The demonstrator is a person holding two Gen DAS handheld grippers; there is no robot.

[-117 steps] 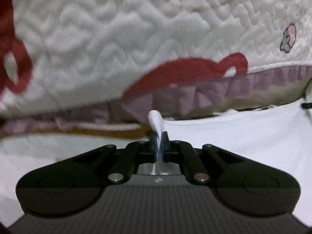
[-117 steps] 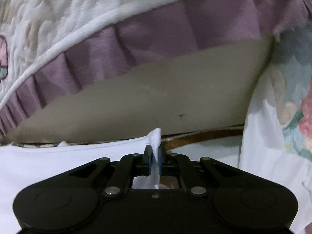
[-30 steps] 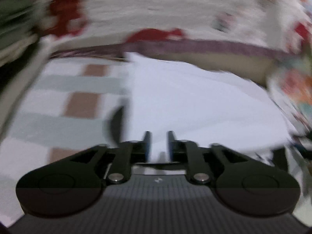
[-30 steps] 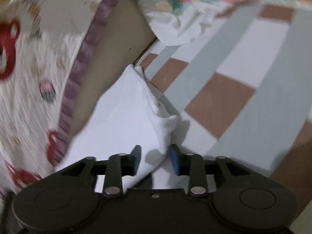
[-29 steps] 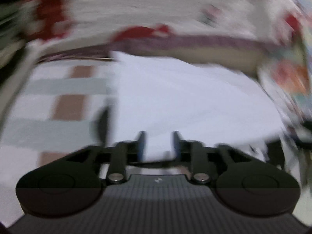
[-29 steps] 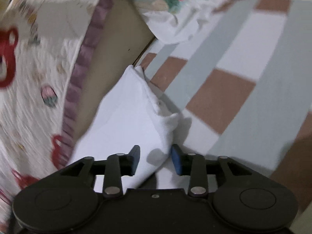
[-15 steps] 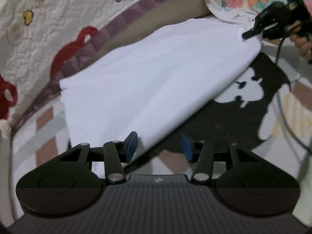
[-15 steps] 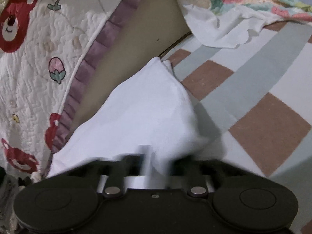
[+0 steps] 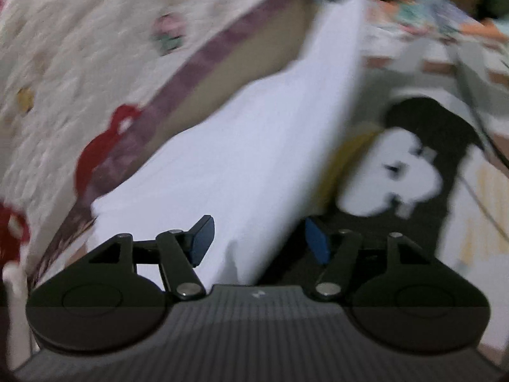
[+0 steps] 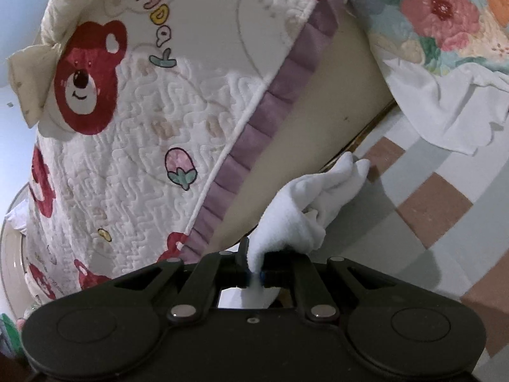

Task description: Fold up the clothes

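Note:
A white garment (image 9: 241, 159) lies folded into a long strip on the checkered mat, along the foot of the quilted cover. My left gripper (image 9: 257, 238) hovers over its near end; its jaws are opening, with the cloth's near corner lying between them and the blue pads (image 9: 202, 238) apart from it. In the right wrist view, my right gripper (image 10: 254, 269) is shut on a bunched corner of the white garment (image 10: 305, 203), lifted off the mat. The view from the left wrist is blurred by motion.
A quilted white cover (image 10: 143, 111) with red bears and a purple ruffle (image 10: 273, 108) hangs behind the garment. A floral cloth (image 10: 445, 16) and a white cloth (image 10: 445, 105) lie at the far right. A black-and-white cartoon print (image 9: 410, 175) lies right of the garment on the checkered mat (image 10: 439, 203).
My right gripper closed on the garment's corner and lifted it, bunching the cloth. My left gripper's jaws spread wider and it rolled and moved along the garment's near end.

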